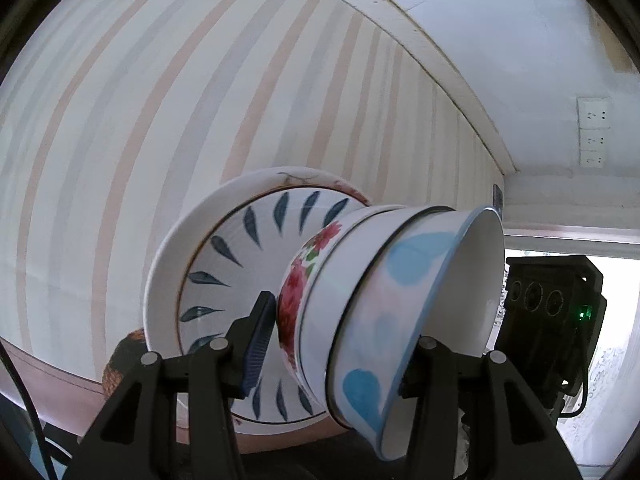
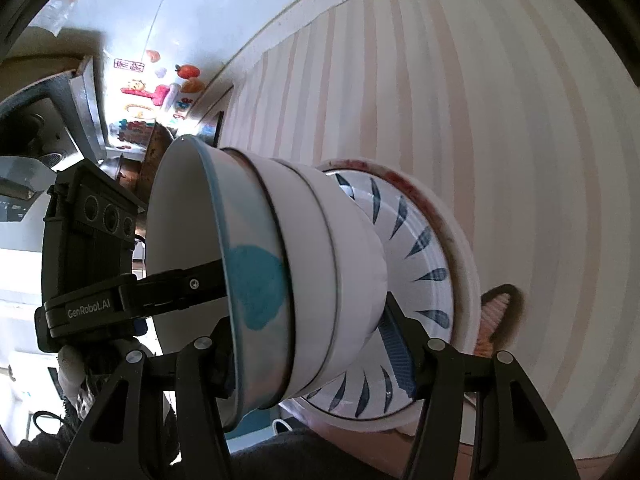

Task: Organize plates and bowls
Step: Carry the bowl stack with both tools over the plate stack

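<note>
Three nested bowls sit on stacked plates on a striped tablecloth. The top bowl [image 1: 404, 312] [image 2: 248, 280] is white with blue drops; under it are a plain white bowl [image 1: 340, 280] [image 2: 308, 264] and a red-flowered bowl [image 1: 296, 292]. The blue-leaf plate [image 1: 224, 276] [image 2: 424, 256] lies on a larger white plate [image 1: 168, 264] [image 2: 464, 264]. My left gripper [image 1: 336, 356] is shut on the bowl stack from one side. My right gripper [image 2: 312, 356] is shut on it from the other side.
The striped tablecloth [image 1: 160, 100] [image 2: 500, 100] fills most of both views. A brown patterned object [image 1: 120, 356] [image 2: 496, 312] lies beside the plates. The table edge [image 1: 440, 60] runs behind. A wall with sockets [image 1: 594, 132] and stickers [image 2: 160, 92] lies beyond.
</note>
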Tool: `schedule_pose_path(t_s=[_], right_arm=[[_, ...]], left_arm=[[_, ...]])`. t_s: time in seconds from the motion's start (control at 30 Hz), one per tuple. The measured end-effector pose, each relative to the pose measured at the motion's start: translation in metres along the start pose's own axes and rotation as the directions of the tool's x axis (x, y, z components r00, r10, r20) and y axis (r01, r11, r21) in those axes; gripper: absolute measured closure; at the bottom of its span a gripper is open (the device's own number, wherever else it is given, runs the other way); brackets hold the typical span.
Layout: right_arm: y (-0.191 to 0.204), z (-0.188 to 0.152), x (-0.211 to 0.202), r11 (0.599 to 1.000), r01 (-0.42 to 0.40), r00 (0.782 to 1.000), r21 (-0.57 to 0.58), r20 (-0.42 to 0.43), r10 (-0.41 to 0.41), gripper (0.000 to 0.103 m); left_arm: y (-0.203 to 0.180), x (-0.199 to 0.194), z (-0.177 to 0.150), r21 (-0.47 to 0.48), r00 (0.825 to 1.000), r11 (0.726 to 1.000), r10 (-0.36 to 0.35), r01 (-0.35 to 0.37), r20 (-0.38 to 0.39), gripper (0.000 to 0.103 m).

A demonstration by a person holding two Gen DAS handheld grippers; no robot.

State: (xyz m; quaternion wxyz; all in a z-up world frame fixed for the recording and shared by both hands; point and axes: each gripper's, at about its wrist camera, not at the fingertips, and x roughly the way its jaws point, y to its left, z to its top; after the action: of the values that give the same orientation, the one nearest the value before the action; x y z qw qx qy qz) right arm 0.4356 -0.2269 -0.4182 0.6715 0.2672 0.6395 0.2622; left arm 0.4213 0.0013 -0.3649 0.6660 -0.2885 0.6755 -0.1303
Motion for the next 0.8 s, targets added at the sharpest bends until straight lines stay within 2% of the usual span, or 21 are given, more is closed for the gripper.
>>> schedule_pose_path(t_s=[0.23,0.8], right_arm=[[0.006,0.006,0.020,1.000,0.016,1.000,0.007,-0.022,-0.016,0.042],[0.005,0.007,0.023,0.999,0.027,0.998,0.018,-0.050,-0.026,0.042]], left_arm=[[0.014,-0.002,0.000,-0.007,1.000,1.000,0.001,-0.002,-0.011,0.057],[0.014,0.001,0.003,-0.014,1.000,1.000,0.008,-0.008,-0.025,0.057]])
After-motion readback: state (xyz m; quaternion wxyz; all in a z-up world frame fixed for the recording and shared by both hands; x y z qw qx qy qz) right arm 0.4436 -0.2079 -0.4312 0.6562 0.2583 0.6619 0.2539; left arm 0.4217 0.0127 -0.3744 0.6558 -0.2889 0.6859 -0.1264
